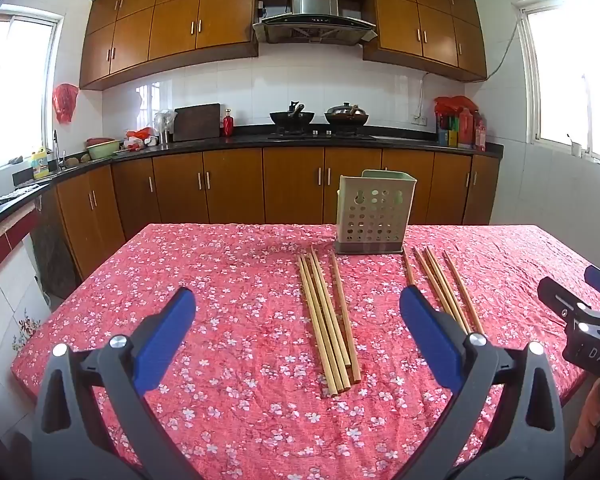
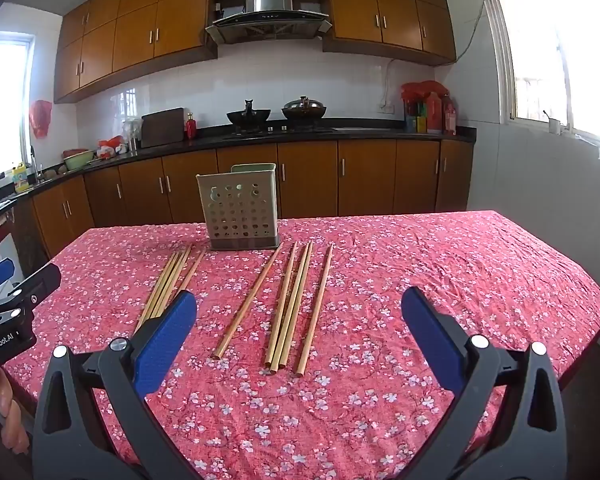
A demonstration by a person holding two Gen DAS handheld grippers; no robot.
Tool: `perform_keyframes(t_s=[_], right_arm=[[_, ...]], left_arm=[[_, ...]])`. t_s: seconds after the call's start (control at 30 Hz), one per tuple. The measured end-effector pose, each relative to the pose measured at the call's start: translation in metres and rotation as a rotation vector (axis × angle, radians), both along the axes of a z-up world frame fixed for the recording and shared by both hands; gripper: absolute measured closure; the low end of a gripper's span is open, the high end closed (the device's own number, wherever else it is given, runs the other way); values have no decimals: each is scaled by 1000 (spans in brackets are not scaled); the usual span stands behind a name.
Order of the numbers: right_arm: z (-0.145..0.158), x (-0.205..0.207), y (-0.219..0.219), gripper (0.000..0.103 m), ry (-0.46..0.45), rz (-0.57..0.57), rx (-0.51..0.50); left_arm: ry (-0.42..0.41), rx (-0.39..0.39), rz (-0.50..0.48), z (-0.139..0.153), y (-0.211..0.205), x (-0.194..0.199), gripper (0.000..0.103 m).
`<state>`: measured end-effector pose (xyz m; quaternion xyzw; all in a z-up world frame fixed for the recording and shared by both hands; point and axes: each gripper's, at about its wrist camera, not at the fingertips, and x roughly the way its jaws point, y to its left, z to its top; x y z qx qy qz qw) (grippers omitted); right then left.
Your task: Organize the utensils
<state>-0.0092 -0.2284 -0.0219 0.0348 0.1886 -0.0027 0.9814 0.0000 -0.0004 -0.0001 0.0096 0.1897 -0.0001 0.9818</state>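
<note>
Left gripper (image 1: 298,314) and right gripper (image 2: 299,314): jaws wide apart, nothing between them, above the counter's near edge. Perforated pale-green plastic utensil holder (image 1: 372,216) upright near far edge. Two groups of bamboo chopsticks, left (image 1: 329,320) and right (image 2: 288,304), lie on the red floral cloth (image 1: 228,320) before it.

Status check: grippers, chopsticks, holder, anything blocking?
Left gripper and right gripper open, empty. Two chopstick groups flat on the tablecloth. Holder upright behind them. Nothing in the way.
</note>
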Motion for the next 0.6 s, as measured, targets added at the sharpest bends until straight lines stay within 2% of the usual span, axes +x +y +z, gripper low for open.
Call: perform_keyframes(t_s=[0.6], right_arm=[[-1, 0, 1, 2, -1, 0, 1]], left_arm=[[-2, -6, 2, 0, 0, 0, 4]])
